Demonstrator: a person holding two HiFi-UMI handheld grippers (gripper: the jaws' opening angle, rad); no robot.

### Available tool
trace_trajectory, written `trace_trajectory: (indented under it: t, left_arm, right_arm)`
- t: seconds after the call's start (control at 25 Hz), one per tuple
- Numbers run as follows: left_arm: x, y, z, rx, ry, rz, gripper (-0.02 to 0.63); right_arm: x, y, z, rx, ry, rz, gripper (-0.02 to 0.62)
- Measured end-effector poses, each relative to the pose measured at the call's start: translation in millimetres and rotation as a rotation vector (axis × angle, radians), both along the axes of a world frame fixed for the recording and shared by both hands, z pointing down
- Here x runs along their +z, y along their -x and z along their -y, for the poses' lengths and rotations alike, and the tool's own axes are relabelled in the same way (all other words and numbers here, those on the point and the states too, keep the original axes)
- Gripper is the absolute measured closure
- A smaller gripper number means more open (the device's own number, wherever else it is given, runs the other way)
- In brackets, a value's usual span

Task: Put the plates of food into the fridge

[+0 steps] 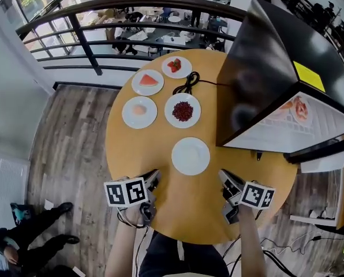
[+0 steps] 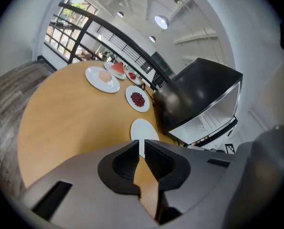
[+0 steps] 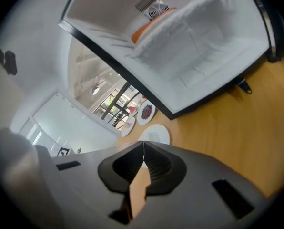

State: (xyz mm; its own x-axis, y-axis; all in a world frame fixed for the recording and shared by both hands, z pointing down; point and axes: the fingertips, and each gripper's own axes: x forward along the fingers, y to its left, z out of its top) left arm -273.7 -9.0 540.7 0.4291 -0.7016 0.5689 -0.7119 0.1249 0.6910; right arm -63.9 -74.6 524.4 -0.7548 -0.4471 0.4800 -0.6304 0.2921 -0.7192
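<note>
Five plates sit on the round wooden table (image 1: 120, 149). Nearest me is a plain white plate (image 1: 190, 156). Beyond it are a plate of dark red berries (image 1: 182, 111), one with a pale pink food (image 1: 139, 112), one with a watermelon slice (image 1: 148, 82) and one with strawberries (image 1: 176, 66). The black mini fridge (image 1: 258, 79) stands at the table's right with its door open; a plate of orange food (image 3: 149, 25) is inside. My left gripper (image 1: 154, 176) hovers at the near edge, its jaws a narrow slit apart and empty. My right gripper (image 1: 223, 176) is shut and empty.
A black cable (image 1: 187, 83) lies coiled between the plates and the fridge. A dark railing (image 1: 85, 45) curves behind the table. Wood floor surrounds it, and a person's dark shoes (image 1: 56, 212) are at lower left.
</note>
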Motion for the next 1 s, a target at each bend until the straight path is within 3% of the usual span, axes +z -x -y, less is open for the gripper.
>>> trace_trajectory:
  t: [0.16, 0.36, 0.56, 0.72, 1.0]
  left_arm:
    - [25, -15, 22, 0.014, 0.072, -0.154, 0.568]
    - [54, -35, 37, 0.041, 0.156, -0.219, 0.568]
    - [68, -35, 46, 0.01, 0.185, -0.248, 0.558]
    - [76, -36, 50, -0.009, 0.209, -0.309, 0.524]
    - [74, -38, 60, -0.014, 0.205, -0.394, 0.523]
  right_arm:
    - [39, 1, 12, -0.029, 0.158, 0.032, 0.583]
    - [73, 12, 18, -0.042, 0.305, 0.066, 0.583]
    - [83, 17, 27, -0.017, 0.358, 0.111, 0.581]
    - [93, 24, 29, -0.016, 0.405, 0.131, 0.58]
    - [95, 31, 36, 0.004, 0.457, 0.201, 0.571]
